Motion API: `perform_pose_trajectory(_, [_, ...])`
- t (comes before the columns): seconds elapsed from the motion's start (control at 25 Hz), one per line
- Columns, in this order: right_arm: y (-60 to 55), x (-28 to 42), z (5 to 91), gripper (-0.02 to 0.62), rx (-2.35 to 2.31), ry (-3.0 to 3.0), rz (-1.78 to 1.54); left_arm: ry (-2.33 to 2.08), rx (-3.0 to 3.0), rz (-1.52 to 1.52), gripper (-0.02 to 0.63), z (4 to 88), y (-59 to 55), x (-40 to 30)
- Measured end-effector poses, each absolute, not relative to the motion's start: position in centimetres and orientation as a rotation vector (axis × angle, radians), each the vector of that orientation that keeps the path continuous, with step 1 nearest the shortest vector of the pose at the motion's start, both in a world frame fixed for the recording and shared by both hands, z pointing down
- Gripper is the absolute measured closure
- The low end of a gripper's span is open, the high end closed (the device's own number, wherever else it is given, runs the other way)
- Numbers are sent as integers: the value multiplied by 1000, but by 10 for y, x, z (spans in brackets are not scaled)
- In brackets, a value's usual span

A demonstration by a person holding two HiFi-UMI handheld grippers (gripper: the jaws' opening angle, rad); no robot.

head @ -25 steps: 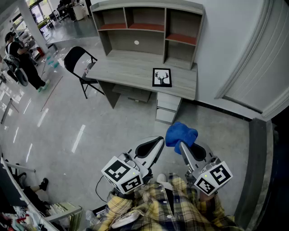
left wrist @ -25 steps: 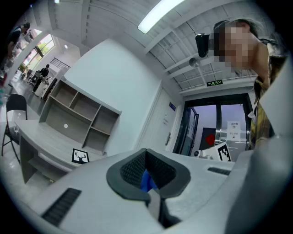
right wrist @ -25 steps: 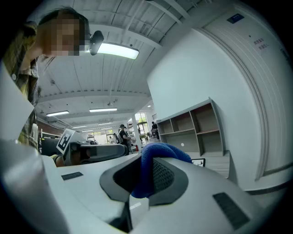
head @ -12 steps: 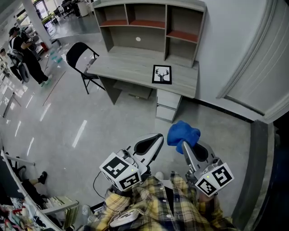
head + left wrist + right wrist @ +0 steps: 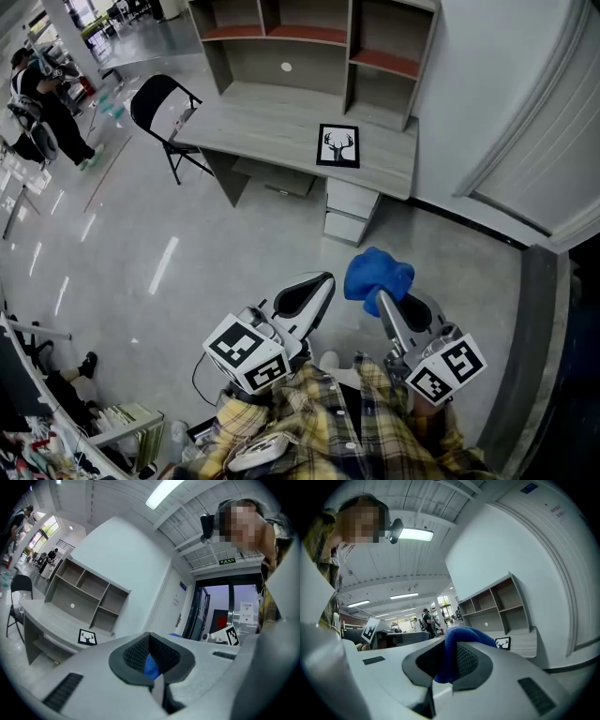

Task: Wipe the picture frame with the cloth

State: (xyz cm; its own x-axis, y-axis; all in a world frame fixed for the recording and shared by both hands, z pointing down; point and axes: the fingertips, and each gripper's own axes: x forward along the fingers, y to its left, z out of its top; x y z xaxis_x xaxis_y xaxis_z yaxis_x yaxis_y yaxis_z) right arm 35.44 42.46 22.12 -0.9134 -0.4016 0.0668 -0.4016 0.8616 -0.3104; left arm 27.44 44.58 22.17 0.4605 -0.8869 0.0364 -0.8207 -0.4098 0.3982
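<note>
A black picture frame [image 5: 337, 146] with a deer print lies flat on the grey desk [image 5: 272, 122] far ahead; it also shows small in the left gripper view as the frame [image 5: 87, 637] and in the right gripper view as the frame [image 5: 503, 643]. My right gripper [image 5: 379, 296] is shut on a bunched blue cloth [image 5: 375, 276], which bulges out between its jaws as the cloth [image 5: 457, 654]. My left gripper [image 5: 323, 280] is held beside it with its jaws closed and nothing in them. Both grippers hang over the floor, well short of the desk.
A shelf hutch [image 5: 309, 42] stands on the desk's back. A black folding chair [image 5: 161, 105] sits at the desk's left end. A drawer unit [image 5: 352, 211] is under the desk's right side. A white wall [image 5: 525, 112] runs along the right. A person [image 5: 42, 103] stands far left.
The view has shifted a little closer to the desk, which now sits higher in the head view. Both grippers keep their pose, the cloth still clamped in the right one.
</note>
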Motion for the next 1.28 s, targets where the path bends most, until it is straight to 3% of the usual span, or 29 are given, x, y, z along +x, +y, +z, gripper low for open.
perform_pose_trajectory(0.72, [284,206,232,546,-893,2952,-577,-1323,2403,-212,601,229,307,96])
perform_pose_trajectory(1.28, [209,185,260,547,-1115,2862,-690,-1251,2362,-174,601,261,234,37])
